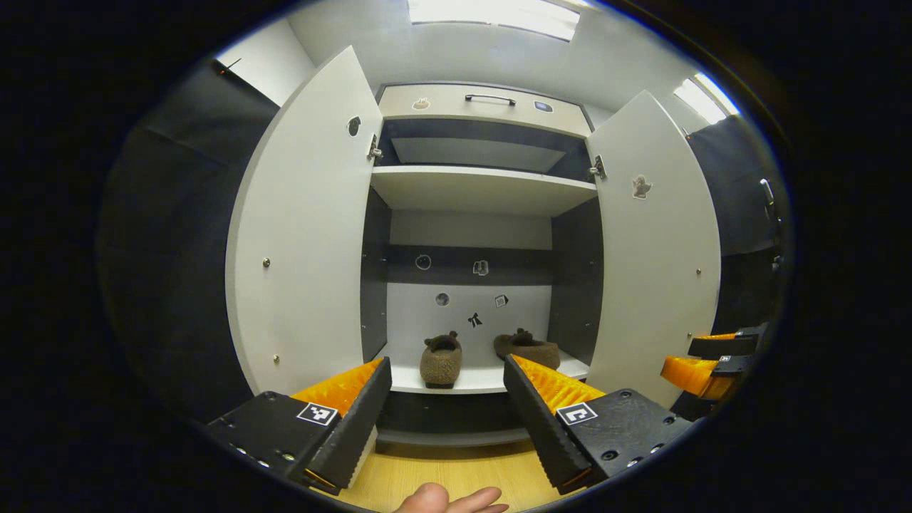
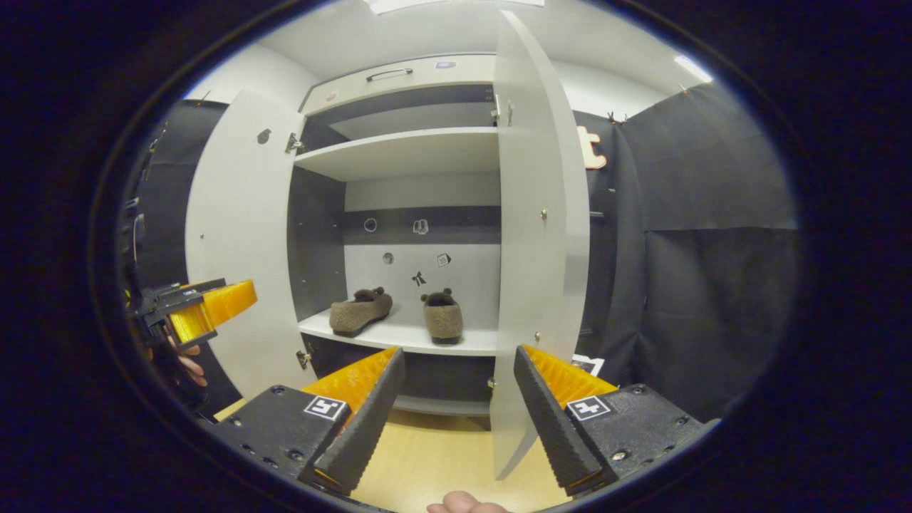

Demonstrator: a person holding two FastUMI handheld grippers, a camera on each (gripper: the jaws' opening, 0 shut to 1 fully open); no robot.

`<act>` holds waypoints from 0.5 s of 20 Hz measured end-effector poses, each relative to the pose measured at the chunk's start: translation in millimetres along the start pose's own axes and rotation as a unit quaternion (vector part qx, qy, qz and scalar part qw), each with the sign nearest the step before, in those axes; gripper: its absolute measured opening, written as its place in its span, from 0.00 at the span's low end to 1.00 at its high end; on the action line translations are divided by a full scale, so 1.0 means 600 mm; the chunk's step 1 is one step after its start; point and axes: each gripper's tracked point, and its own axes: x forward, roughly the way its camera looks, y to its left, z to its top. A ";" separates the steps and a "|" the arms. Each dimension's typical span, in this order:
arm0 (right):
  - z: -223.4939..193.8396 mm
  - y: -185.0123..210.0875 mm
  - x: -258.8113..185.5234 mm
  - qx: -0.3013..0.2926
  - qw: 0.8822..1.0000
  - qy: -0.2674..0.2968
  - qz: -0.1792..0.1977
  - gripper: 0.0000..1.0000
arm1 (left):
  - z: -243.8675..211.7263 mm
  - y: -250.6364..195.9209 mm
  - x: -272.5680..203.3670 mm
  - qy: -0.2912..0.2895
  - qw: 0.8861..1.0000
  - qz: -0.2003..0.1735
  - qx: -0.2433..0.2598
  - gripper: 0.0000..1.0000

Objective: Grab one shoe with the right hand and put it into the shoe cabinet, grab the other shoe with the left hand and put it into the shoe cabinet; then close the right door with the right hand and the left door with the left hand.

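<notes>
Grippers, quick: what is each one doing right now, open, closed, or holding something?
Left gripper: open, holding nothing.
Right gripper: open, holding nothing, with the right door edge just ahead of it.

- No words, brand names or numbers can be read here.
- Each hand-held gripper carries small square black-and-white code tags [image 1: 317, 413] on its black blocks; they hold a pattern, not letters.
- Tiny stickers [image 1: 474, 320] sit on the white shoe cabinet's back wall [image 1: 467, 313], too small to read.
</notes>
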 end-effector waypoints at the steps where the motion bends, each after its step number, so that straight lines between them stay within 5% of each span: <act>1: 0.004 -0.001 -0.008 -0.003 1.000 -0.006 0.001 0.97 | -0.012 0.000 0.004 0.014 1.000 -0.002 0.003 0.96; 6: 0.015 -0.105 -0.080 -0.052 0.996 -0.029 -0.059 1.00 | -0.028 0.006 0.021 0.029 1.000 0.001 -0.011 0.96; 10: 0.001 -0.232 -0.055 -0.090 0.988 0.003 -0.128 1.00 | -0.053 -0.015 0.028 0.053 0.998 -0.013 -0.019 0.95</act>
